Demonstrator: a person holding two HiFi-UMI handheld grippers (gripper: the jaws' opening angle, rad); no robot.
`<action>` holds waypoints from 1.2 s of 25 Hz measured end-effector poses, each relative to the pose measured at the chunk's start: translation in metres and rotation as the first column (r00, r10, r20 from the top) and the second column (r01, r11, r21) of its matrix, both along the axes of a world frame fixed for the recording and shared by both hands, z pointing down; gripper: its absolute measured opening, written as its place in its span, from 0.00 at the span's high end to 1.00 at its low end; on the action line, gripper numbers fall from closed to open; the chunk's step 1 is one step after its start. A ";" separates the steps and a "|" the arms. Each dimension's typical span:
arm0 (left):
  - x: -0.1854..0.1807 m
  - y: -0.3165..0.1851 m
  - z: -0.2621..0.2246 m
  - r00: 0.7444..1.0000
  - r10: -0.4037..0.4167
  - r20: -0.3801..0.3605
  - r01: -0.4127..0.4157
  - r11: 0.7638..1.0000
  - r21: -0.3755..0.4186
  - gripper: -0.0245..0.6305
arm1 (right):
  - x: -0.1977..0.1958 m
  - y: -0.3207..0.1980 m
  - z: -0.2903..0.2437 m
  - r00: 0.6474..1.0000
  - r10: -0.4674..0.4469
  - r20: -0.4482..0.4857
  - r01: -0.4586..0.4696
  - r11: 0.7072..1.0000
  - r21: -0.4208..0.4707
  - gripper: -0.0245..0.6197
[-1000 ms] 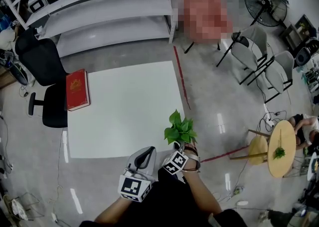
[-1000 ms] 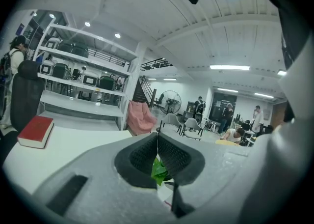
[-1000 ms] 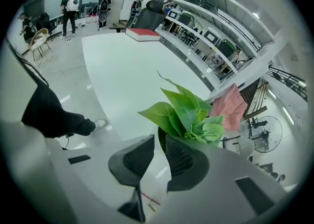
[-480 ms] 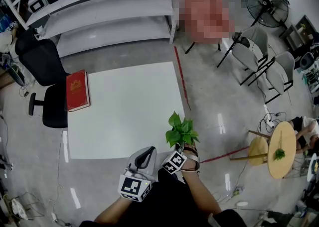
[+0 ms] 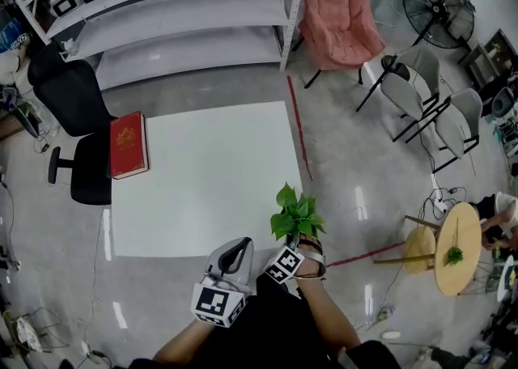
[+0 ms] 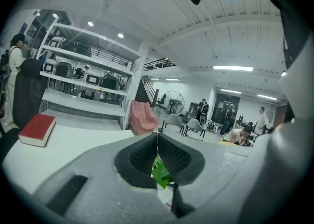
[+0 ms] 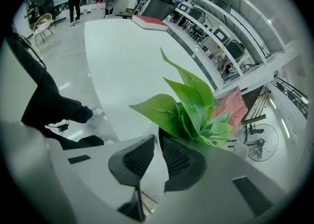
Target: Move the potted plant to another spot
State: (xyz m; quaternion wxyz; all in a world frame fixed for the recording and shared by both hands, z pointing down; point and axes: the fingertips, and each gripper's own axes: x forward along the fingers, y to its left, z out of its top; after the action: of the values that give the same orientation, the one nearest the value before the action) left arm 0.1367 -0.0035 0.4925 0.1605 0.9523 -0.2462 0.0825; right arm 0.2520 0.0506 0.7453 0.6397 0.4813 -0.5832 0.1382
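The potted plant (image 5: pixel 295 215), a small bunch of green leaves, hangs just off the near right corner of the white table (image 5: pixel 202 173). My right gripper (image 5: pixel 301 239) is shut on it from below. In the right gripper view the leaves (image 7: pixel 194 105) rise right behind the jaws of that gripper (image 7: pixel 158 152), which pinch the pot's dark rim; the pot itself is mostly hidden. Close to my body, my left gripper (image 5: pixel 236 252) is shut with nothing in it. In the left gripper view its pads (image 6: pixel 157 142) touch, and a leaf (image 6: pixel 159 174) shows below them.
A red book (image 5: pixel 128 145) lies on the table's far left edge. A black office chair (image 5: pixel 69 100) stands left of the table, white shelves (image 5: pixel 186 19) behind it. A pink chair (image 5: pixel 340 23), grey chairs (image 5: pixel 421 92) and a round wooden table (image 5: pixel 453 246) stand on the right.
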 end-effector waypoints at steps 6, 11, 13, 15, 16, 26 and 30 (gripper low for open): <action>-0.001 0.002 0.002 0.999 -0.032 0.001 0.032 0.999 -0.002 0.94 | -0.001 0.001 0.002 0.996 -0.087 -0.019 0.087 0.996 -0.010 0.91; -0.002 0.003 0.001 0.998 -0.070 0.001 0.070 0.998 0.003 0.94 | -0.002 0.000 0.002 0.988 -0.154 -0.016 0.154 0.988 -0.023 0.91; -0.002 0.005 -0.002 0.997 -0.082 0.000 0.082 0.997 0.007 0.94 | -0.002 0.001 0.001 0.984 -0.180 -0.015 0.180 0.983 -0.026 0.91; -0.004 0.007 -0.003 0.994 -0.107 -0.001 0.107 0.994 0.007 0.94 | -0.002 0.001 0.001 0.979 -0.202 -0.016 0.201 0.979 -0.031 0.91; -0.005 0.008 -0.003 0.993 -0.120 -0.001 0.120 0.993 0.008 0.94 | -0.002 0.001 0.000 0.977 -0.211 -0.017 0.210 0.977 -0.032 0.91; -0.029 0.012 -0.003 0.972 -0.236 0.020 0.236 0.972 0.012 0.94 | -0.015 0.002 -0.002 0.948 -0.318 -0.002 0.317 0.948 -0.029 0.91; -0.044 0.006 -0.007 0.962 -0.273 0.013 0.273 0.962 0.026 0.94 | -0.027 -0.007 -0.008 0.936 -0.352 0.002 0.352 0.936 -0.008 0.92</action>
State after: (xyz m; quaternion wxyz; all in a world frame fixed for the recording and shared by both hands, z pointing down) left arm 0.0927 0.0026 0.4854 0.1571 0.9104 -0.3773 0.0646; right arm 0.2251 0.0432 0.7374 0.6561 0.3662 -0.6594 0.0240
